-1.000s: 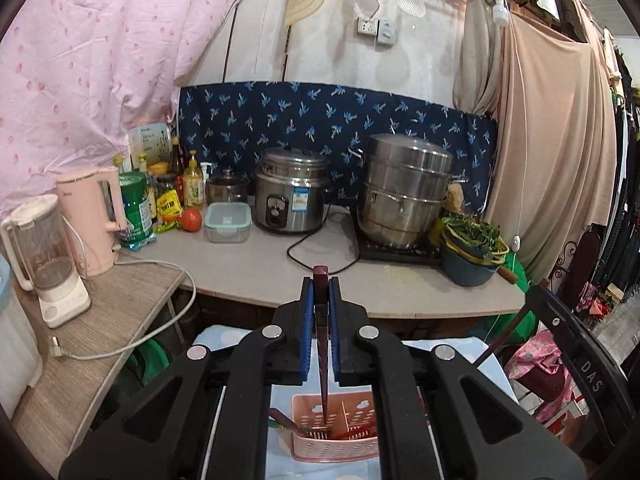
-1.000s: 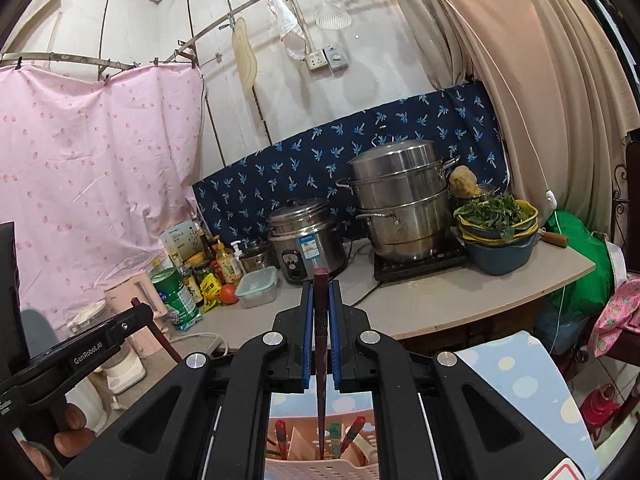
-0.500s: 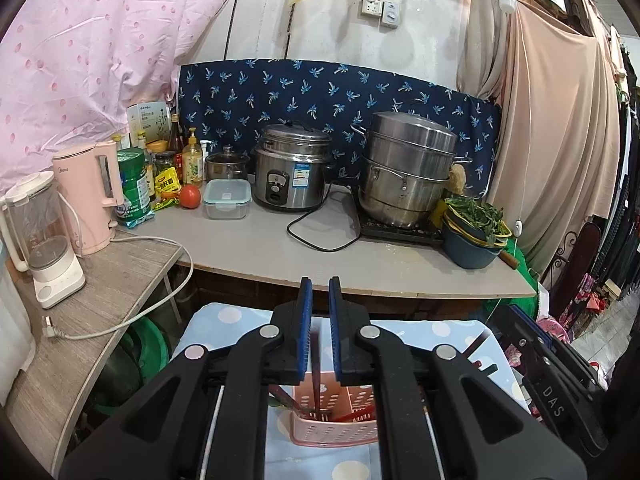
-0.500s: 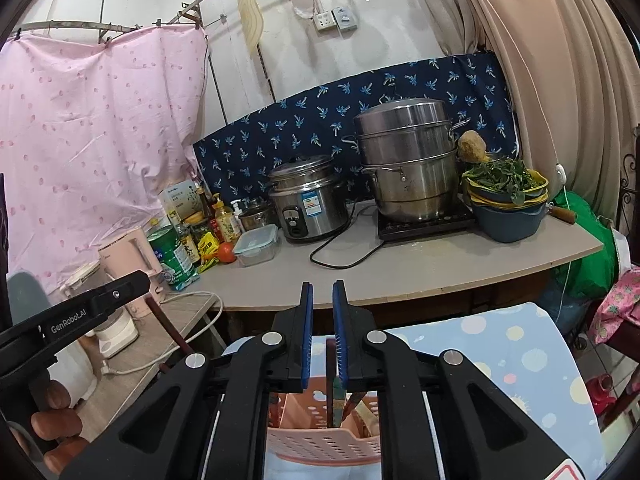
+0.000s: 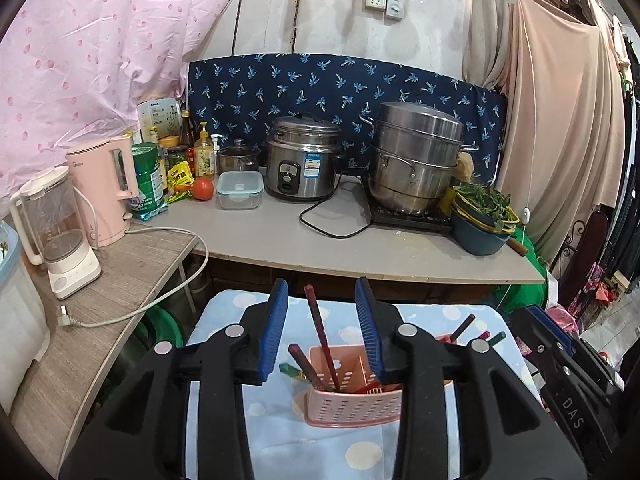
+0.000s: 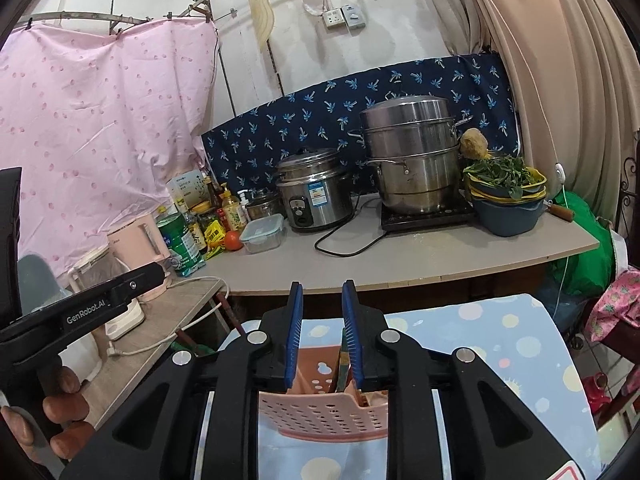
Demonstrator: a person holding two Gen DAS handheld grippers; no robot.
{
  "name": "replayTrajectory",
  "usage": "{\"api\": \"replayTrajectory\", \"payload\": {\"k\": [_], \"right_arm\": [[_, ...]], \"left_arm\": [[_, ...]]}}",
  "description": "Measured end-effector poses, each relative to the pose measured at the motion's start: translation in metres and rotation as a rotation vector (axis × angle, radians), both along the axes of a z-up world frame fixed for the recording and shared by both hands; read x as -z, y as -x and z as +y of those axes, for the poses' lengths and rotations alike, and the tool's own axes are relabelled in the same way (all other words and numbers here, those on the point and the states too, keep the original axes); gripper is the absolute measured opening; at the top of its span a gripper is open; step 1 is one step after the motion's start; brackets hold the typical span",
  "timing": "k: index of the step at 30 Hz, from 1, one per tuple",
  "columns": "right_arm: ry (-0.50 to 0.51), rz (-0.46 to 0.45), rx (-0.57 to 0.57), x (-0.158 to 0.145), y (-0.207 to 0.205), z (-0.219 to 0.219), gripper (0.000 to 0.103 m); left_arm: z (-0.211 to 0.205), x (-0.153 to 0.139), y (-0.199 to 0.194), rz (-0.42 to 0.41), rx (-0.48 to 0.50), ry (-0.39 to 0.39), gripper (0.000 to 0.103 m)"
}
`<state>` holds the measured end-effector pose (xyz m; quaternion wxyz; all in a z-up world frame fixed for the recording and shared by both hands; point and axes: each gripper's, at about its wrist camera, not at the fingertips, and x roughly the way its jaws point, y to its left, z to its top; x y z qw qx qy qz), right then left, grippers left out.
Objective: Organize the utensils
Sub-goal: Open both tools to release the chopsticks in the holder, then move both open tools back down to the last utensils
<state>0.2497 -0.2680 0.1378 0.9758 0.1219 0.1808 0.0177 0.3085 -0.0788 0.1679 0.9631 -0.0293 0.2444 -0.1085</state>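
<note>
A pink perforated utensil basket (image 5: 354,404) stands on the blue dotted tablecloth; it also shows in the right wrist view (image 6: 324,412). My left gripper (image 5: 322,300) is open above it. A dark red chopstick (image 5: 320,332) stands free in the basket between the jaws, with several more red and green sticks (image 5: 298,364) beside it. My right gripper (image 6: 320,304) is open above the basket, with a stick (image 6: 342,364) standing in it by the right jaw. The left gripper's body (image 6: 100,304) shows at the left of the right wrist view.
Behind the table (image 5: 224,312) runs a grey counter (image 5: 360,248) with a rice cooker (image 5: 302,160), a steel steamer pot (image 5: 416,160), bowls of greens (image 5: 482,216), a food box (image 5: 240,190), bottles and a pink kettle (image 5: 106,192). A blender (image 5: 56,236) stands on the left shelf.
Both grippers let go of their chopsticks, which dropped into the basket. Both sets of jaws then opened wide and both grippers lowered toward the basket.
</note>
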Motion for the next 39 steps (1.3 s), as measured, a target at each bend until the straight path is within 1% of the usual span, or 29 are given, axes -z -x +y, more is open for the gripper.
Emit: {"api": "replayTrajectory", "payload": {"k": [8, 10, 15, 17, 19, 20, 24, 26, 28, 29, 31, 36, 39], "right_arm": [[-0.002, 0.007, -0.022, 0.001, 0.029, 0.009, 0.021], [-0.001, 0.015, -0.028, 0.003, 0.037, 0.011, 0.021], [0.002, 0.042, -0.038, 0.015, 0.062, 0.016, 0.022], [0.004, 0.06, -0.042, 0.024, 0.073, 0.019, 0.022], [0.002, 0.081, -0.047, 0.034, 0.085, 0.022, 0.022], [0.005, 0.093, -0.049, 0.039, 0.091, 0.024, 0.022], [0.012, 0.132, -0.061, 0.059, 0.113, 0.03, 0.022], [0.014, 0.141, -0.063, 0.063, 0.118, 0.03, 0.022], [0.016, 0.18, -0.068, 0.081, 0.135, 0.034, 0.022], [0.016, 0.18, -0.068, 0.081, 0.135, 0.034, 0.022], [0.011, 0.209, -0.08, 0.092, 0.143, 0.036, 0.022], [0.054, 0.272, -0.086, 0.12, 0.165, 0.048, 0.022], [0.067, 0.307, -0.096, 0.138, 0.18, 0.057, 0.022]], "left_arm": [[0.004, 0.003, 0.022, 0.01, 0.001, -0.012, 0.034], [0.005, 0.004, 0.028, 0.012, 0.001, -0.016, 0.039], [0.008, 0.011, 0.05, 0.022, 0.01, -0.028, 0.041], [0.009, 0.016, 0.058, 0.029, 0.014, -0.035, 0.044], [0.011, 0.024, 0.068, 0.038, 0.018, -0.038, 0.05], [0.012, 0.029, 0.073, 0.043, 0.02, -0.04, 0.05], [0.015, 0.049, 0.09, 0.078, 0.028, -0.056, 0.051], [0.016, 0.06, 0.099, 0.095, 0.034, -0.07, 0.051], [0.018, 0.072, 0.109, 0.116, 0.041, -0.076, 0.051], [0.02, 0.077, 0.113, 0.123, 0.042, -0.078, 0.051], [0.024, 0.089, 0.122, 0.143, 0.041, -0.082, 0.051], [0.036, 0.12, 0.14, 0.21, 0.043, -0.086, 0.051], [0.042, 0.136, 0.152, 0.238, 0.041, -0.085, 0.051]]}}
